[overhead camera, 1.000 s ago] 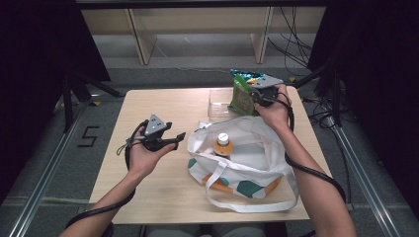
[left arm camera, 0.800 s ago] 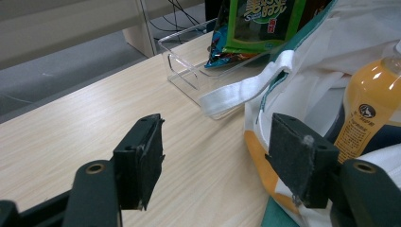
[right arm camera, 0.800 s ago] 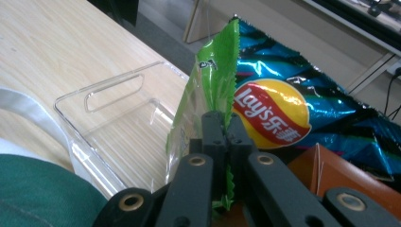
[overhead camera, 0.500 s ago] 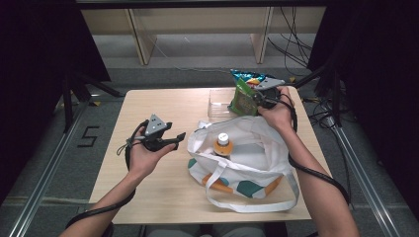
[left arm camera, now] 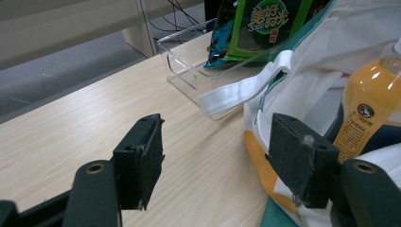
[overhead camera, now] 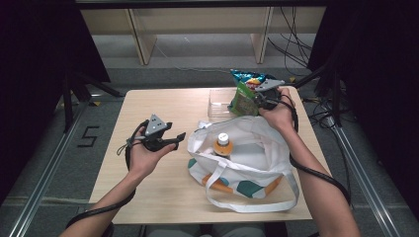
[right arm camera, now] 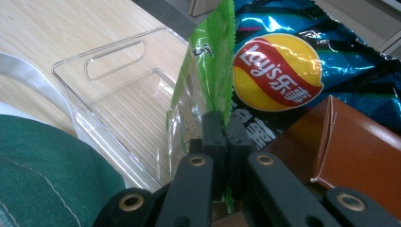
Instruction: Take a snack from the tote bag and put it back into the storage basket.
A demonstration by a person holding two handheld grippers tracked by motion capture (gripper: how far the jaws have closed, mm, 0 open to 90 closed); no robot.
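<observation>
Pinching the green snack bag [right arm camera: 208, 90] by its edge, right gripper [right arm camera: 226, 124] jaws fully closed, over clear tray [right arm camera: 118, 90] at table's [overhead camera: 163, 106] far edge; left gripper [left arm camera: 222, 161] open, empty, beside tote bag [overhead camera: 257, 148] w/ juice bottle [overhead camera: 223, 144]

The place is looking like a lab or recording studio set up for filming tabletop work rather than a home. A plain light-wood table [overhead camera: 163, 197] is standing alone on a grey floor between metal floor rails [overhead camera: 44, 192], with black curtains [overhead camera: 39, 44] hanging along both sides and loose cables [overhead camera: 296, 44] trailing across the floor behind it. A number five marking [overhead camera: 89, 137] is lying taped on the floor, and bare wooden shelving [overhead camera: 197, 29] is standing at the back.
</observation>
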